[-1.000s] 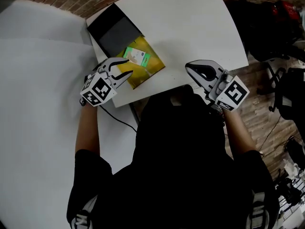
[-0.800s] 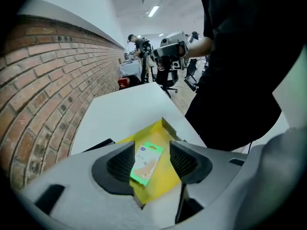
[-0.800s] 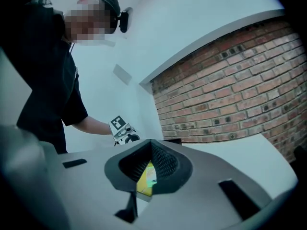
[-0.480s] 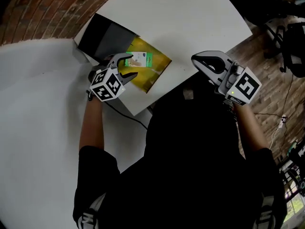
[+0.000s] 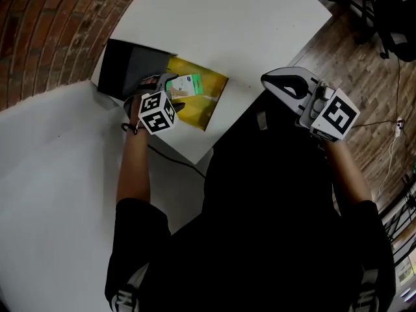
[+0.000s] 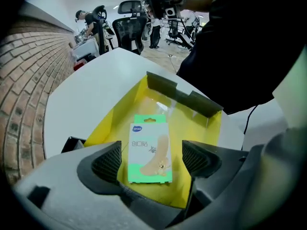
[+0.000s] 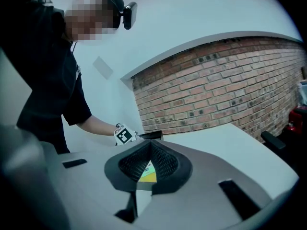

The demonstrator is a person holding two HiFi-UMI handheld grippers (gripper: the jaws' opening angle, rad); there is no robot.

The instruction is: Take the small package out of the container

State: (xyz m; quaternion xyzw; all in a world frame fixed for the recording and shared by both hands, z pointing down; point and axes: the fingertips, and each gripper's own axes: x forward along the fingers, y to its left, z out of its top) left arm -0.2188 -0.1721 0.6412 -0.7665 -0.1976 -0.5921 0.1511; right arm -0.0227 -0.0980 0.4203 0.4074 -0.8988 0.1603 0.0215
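Observation:
The small green-and-white package (image 5: 187, 84) (image 6: 149, 147) lies flat on the floor of the open yellow container (image 5: 211, 99) (image 6: 196, 123). My left gripper (image 5: 173, 91) (image 6: 152, 161) hovers over the container's near end. Its jaws are opening and stand either side of the package, pads clear of it. My right gripper (image 5: 268, 80) (image 7: 149, 143) is held off the table's near edge, shut and empty; through its pads I see a sliver of the yellow container (image 7: 148, 176).
The container's black lid (image 5: 127, 67) lies folded back towards the brick wall. A black end flap (image 6: 184, 96) stands at the container's far end. The white table (image 5: 247, 25) carries it. A cable (image 5: 175, 161) hangs below the near edge.
The left gripper has moved forward over the container and its jaws have spread wider round the package. The head view has swung. The right gripper stays shut.

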